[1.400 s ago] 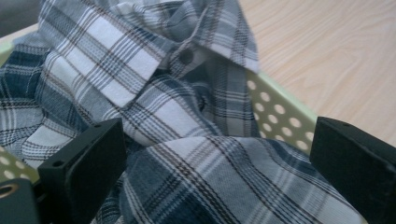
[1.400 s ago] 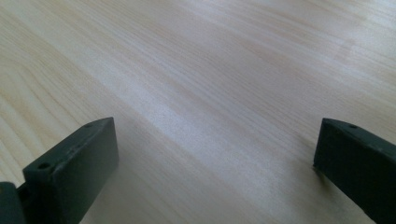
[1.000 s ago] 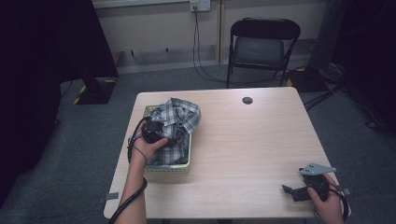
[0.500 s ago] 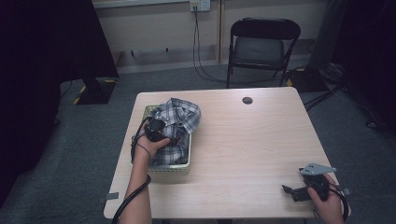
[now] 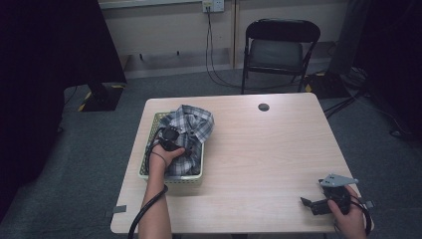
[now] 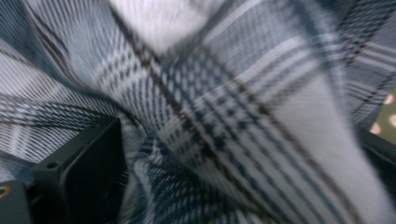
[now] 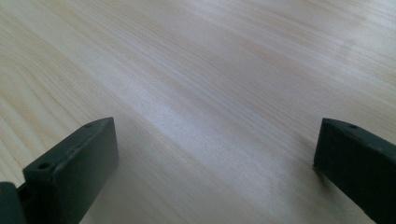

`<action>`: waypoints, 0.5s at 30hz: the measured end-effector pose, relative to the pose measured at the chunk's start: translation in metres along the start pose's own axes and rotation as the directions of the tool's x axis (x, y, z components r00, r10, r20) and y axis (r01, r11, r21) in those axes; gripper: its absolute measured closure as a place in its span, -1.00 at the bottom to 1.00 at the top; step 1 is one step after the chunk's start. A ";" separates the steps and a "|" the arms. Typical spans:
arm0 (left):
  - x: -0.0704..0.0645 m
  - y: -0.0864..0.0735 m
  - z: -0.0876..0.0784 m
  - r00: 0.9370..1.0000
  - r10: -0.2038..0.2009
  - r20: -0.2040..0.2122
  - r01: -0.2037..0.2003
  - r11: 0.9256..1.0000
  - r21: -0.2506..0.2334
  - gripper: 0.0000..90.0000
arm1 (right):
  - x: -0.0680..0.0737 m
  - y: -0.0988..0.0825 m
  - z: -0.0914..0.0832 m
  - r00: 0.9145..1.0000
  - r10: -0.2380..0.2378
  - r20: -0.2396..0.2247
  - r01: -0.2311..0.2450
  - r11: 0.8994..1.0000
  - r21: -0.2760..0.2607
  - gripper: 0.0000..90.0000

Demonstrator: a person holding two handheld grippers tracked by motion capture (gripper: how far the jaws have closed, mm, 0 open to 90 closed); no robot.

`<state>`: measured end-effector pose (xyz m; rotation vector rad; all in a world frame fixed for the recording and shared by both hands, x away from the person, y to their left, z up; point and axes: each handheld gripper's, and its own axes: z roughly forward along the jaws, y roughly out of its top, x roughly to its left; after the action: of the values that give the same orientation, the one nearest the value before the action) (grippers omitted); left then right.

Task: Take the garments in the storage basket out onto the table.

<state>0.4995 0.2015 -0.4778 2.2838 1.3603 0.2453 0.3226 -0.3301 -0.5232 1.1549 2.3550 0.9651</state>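
Note:
A blue and white plaid shirt (image 5: pixel 193 123) lies bunched in a pale green mesh basket (image 5: pixel 171 179) on the left part of the wooden table (image 5: pixel 263 154). My left gripper (image 5: pixel 170 138) is pushed down into the shirt. In the left gripper view its jaws stand wide apart, and plaid cloth (image 6: pixel 243 107) bulges between them. My right gripper (image 5: pixel 308 204) rests low at the table's front right corner. It is open (image 7: pixel 215 163) over bare wood with nothing between its jaws.
A small dark round disc (image 5: pixel 263 106) sits near the table's far edge. A black folding chair (image 5: pixel 278 45) stands behind the table, with cables on the floor around it. Bare tabletop stretches between the basket and my right gripper.
My left hand has pushed a little farther forward over the shirt in the basket. The right gripper has stayed where it was.

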 end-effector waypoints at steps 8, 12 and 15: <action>-0.004 -0.001 0.009 0.999 0.016 -0.039 -0.014 0.999 0.043 -0.84 | 0.000 0.000 0.000 1.000 0.000 0.000 0.000 1.000 0.000 -1.00; -0.004 -0.002 0.004 0.998 0.036 -0.053 -0.034 0.999 0.036 -0.49 | 0.000 0.000 0.000 1.000 0.000 0.000 0.000 1.000 0.000 -1.00; -0.005 -0.002 0.000 0.999 0.037 -0.040 -0.035 0.999 0.035 -0.09 | 0.000 0.000 0.000 1.000 0.000 0.000 0.000 1.000 0.000 -1.00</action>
<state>0.4956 0.1978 -0.4781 2.3452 1.3546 0.2839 0.3225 -0.3301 -0.5233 1.1551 2.3549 0.9651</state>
